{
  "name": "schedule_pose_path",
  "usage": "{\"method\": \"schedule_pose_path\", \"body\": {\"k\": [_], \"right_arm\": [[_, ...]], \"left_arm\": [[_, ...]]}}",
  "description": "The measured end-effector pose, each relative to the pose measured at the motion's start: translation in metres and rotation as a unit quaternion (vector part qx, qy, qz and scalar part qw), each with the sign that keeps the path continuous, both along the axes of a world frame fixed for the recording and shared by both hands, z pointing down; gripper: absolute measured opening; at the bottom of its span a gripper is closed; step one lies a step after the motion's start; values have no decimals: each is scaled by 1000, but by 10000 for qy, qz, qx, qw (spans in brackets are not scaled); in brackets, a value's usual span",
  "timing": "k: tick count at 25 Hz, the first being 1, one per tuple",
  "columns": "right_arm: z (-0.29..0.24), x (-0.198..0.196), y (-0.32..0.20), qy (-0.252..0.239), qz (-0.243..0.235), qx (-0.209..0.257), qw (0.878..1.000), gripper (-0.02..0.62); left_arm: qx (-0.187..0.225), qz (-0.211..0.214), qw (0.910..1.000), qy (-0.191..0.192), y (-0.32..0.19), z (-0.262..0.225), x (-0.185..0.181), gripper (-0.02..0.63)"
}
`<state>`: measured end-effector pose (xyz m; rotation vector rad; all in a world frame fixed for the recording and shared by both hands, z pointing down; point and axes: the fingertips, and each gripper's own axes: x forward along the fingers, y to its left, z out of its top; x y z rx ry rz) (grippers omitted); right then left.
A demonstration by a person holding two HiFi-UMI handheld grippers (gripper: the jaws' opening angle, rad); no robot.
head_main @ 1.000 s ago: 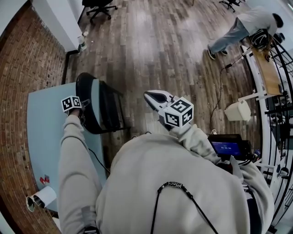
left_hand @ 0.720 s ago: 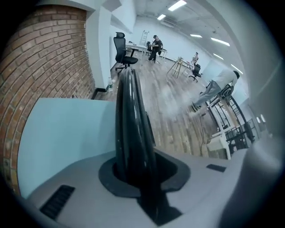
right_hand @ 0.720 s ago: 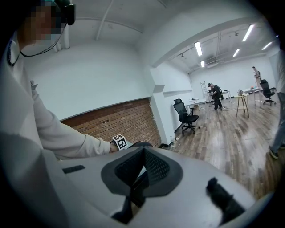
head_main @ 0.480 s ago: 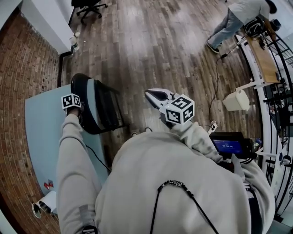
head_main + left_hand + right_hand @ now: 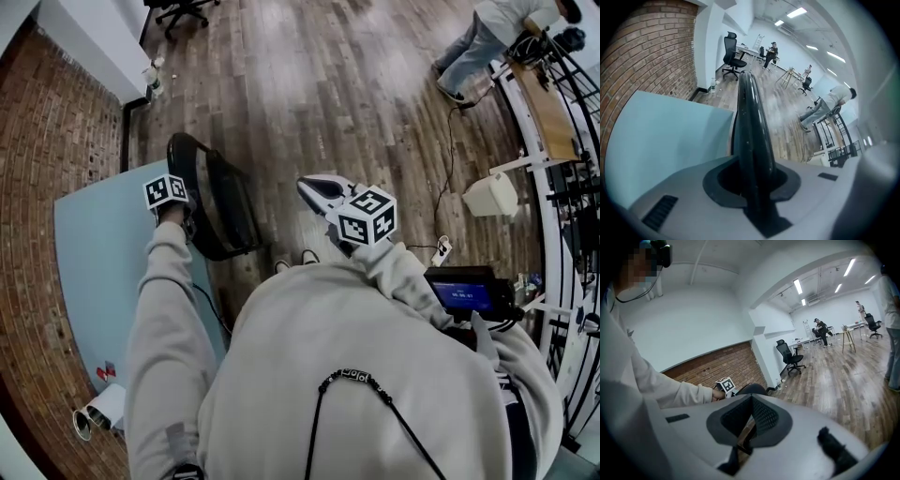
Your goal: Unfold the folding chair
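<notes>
The folded black folding chair [image 5: 220, 202] stands on edge on the wood floor, beside a pale blue panel [image 5: 94, 272]. My left gripper [image 5: 185, 220] points steeply down onto its top edge. In the left gripper view the chair's rounded black rim [image 5: 752, 126] runs straight between the jaws of the left gripper [image 5: 752, 180], which grip it while opening slightly. My right gripper [image 5: 314, 192] hovers to the chair's right, clear of it, shut with nothing in it. The right gripper view shows the right gripper [image 5: 749, 420] closed, with the chair [image 5: 750, 389] beyond.
A brick wall [image 5: 37, 141] runs behind the blue panel. An office chair [image 5: 178, 9] stands at the back, and a person [image 5: 487, 37] bends over at the far right near a desk frame [image 5: 553, 122]. A white box [image 5: 489, 197], a cable and a screen [image 5: 466, 292] lie to my right.
The left gripper and the chair's top edge have shifted right, away from the blue panel. The right gripper has hardly moved.
</notes>
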<state>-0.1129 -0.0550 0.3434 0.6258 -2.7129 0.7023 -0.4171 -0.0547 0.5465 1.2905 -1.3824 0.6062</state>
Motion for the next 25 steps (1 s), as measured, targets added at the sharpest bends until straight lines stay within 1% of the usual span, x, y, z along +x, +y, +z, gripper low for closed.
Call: {"method": "schedule_pose_path", "body": {"k": [3,6,9,13,15,17,20,21,23,24,25], "right_arm": [[4,1,1,-61,27,-101,9999,6],[6,1,2,-137,57,-135,9998,6],[10,11,-4,-215,220,-156,9994,6],[29,29,-9,-209,420,-311,9984,6],[56,34,-9,-7,378,-487,9981,6],[96,30,-7,277,212,-813,9961,6],[158,0,8,545,-176,-1426,9881,9],[178,-14,13,606,-269,-1649,9841,24],[218,-45,21,716,-310,-2162,9732,154],[238,-61,21,770,-269,-2410,9671,197],[257,-76,20,847,-217,-2611,9613,224]], "left_arm": [[18,-104,9999,-35,-5,-4,17,87],[-17,-167,9998,-104,-7,-4,20,78],[-139,-120,9998,-69,-8,-1,27,77],[-247,-48,9997,8,2,0,50,78],[-255,25,9997,16,6,-3,67,78],[-225,74,9997,18,4,-5,82,83],[-153,69,9999,25,1,-7,97,89],[-127,69,9999,19,1,-8,99,91],[-74,56,10000,14,-1,-9,101,92],[-51,42,10000,21,-2,-9,99,92],[-28,27,10000,34,-3,-9,98,92]]}}
